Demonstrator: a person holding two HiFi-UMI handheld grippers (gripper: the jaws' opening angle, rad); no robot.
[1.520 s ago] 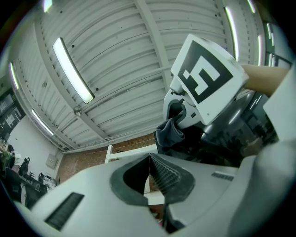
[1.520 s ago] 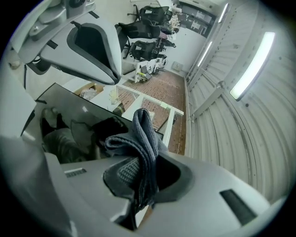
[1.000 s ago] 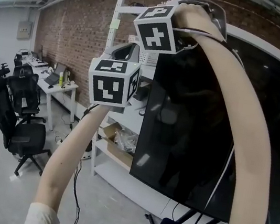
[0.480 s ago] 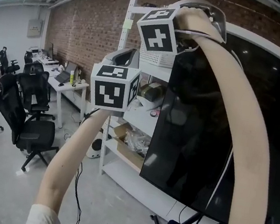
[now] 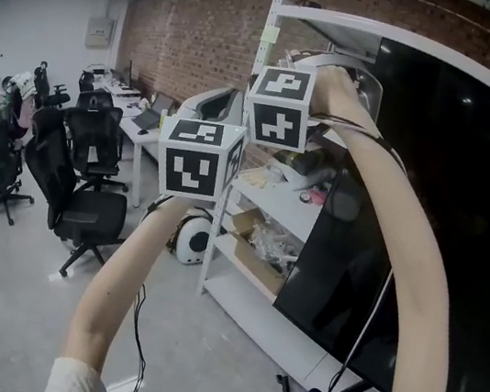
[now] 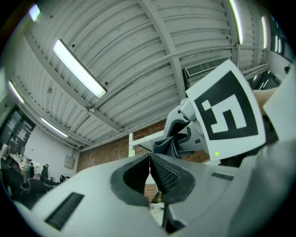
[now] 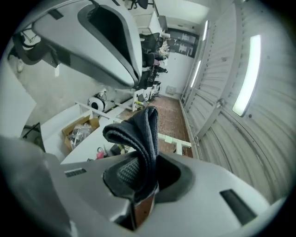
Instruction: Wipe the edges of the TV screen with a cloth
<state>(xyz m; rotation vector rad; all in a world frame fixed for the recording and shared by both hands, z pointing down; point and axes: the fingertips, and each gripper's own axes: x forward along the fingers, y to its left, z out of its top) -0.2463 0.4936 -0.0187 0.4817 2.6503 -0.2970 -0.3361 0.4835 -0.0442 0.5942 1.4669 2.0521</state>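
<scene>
"Cloth of dark grey fabric (image 7: 138,134), folded over: where is it?"

"Pinched between the jaws of the right gripper (image 7: 142,173). A loop of it stands up above the pads in the middle of the right gripper view. In the head view that gripper is raised at top centre, by the upper left corner of the large black TV screen (image 5: 445,224) that fills the right side of the frame."

"Is the cloth touching the screen's edge?"

"I cannot tell; no view shows the contact."

"And the left gripper (image 6: 150,156)?"

"Its jaws are pressed together with nothing between them. In the head view it sits at centre, lower left of the right one and apart from the screen. Its own view looks up at a white ribbed ceiling (image 6: 138,55) with a long tube light (image 6: 78,68) at upper left, and the cloth shows just above its tips."

"What lies behind?"

"A white metal shelf rack (image 5: 245,310) stands just left of the screen. Behind it is a red brick wall (image 5: 195,52), and black office chairs (image 5: 89,183) stand at the left edge."
</scene>
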